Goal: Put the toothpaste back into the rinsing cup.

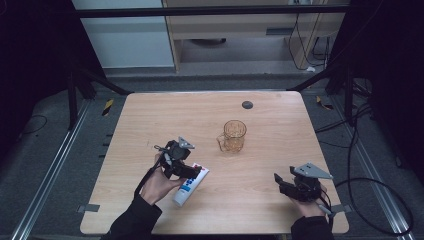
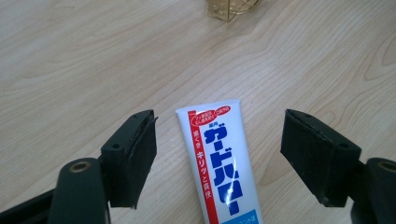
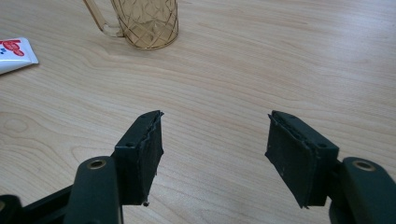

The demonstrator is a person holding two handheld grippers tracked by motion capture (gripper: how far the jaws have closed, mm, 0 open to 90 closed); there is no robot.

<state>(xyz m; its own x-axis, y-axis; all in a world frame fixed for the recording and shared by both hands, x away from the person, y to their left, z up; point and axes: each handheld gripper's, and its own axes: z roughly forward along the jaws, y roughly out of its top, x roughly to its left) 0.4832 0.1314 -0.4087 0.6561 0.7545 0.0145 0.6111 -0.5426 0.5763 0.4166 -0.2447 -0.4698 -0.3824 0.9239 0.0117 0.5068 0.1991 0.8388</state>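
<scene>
A white toothpaste tube (image 1: 189, 187) with blue and red print lies flat on the wooden table (image 1: 150, 115), near the front left. My left gripper (image 1: 196, 172) hovers over the tube's flat end. Its jaws stand open, and the tube (image 2: 219, 163) lies between them (image 2: 219, 116) with a clear gap on each side. An amber patterned glass mug (image 1: 233, 135) stands upright at the table's middle. My right gripper (image 1: 279, 184) is open near the front right edge, with bare wood between its jaws (image 3: 215, 116). Ahead of it I see the mug (image 3: 147, 21) and the tube's end (image 3: 14, 53).
A small dark disc (image 1: 247, 104) sits in the tabletop near the far edge. The mug's base (image 2: 232, 8) is just beyond the tube in the left gripper view. Black frame bars and cables surround the table, and a person's sleeves enter from the bottom.
</scene>
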